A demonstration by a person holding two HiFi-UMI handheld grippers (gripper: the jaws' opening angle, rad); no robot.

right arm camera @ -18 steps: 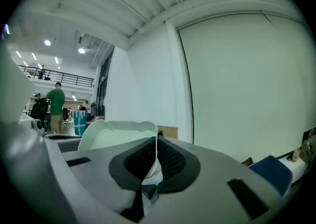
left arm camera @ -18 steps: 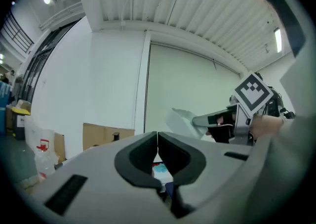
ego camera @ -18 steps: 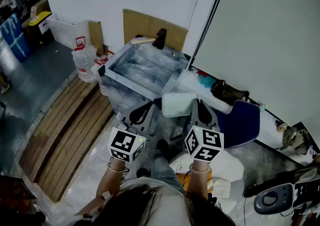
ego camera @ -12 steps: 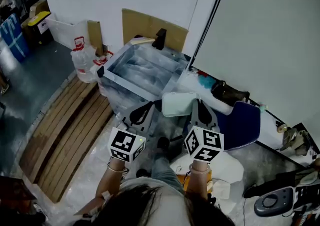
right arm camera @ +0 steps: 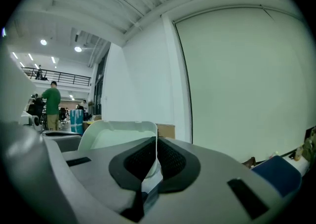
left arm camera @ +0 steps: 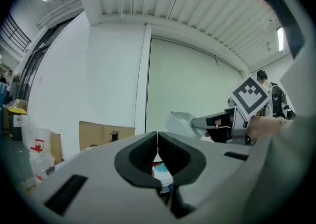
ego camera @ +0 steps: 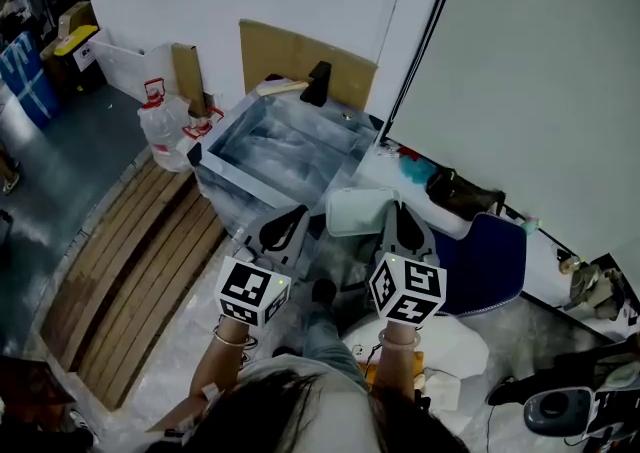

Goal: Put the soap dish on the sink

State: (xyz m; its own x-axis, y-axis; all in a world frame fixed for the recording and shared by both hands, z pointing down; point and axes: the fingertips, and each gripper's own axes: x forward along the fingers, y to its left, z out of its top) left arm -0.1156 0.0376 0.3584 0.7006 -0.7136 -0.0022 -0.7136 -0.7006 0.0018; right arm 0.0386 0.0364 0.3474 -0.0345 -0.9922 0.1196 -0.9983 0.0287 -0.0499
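Observation:
The pale green soap dish hangs in the air, pinched by its edge in my right gripper, which is shut on it. In the right gripper view the soap dish rises thin and upright between the jaws. It is just in front of the sink's near right corner. The sink is a steel basin with a black tap at its far rim. My left gripper is shut with nothing in it, beside the sink's near edge. In the left gripper view the jaws of the left gripper meet.
A wooden slat platform lies left of the sink. A plastic water jug and cardboard sheets stand behind it. A blue seat, a dark bag and a white cloth lie to the right.
The view has shifted a little. Both grippers and the dish keep nearly the same place in front of the sink.

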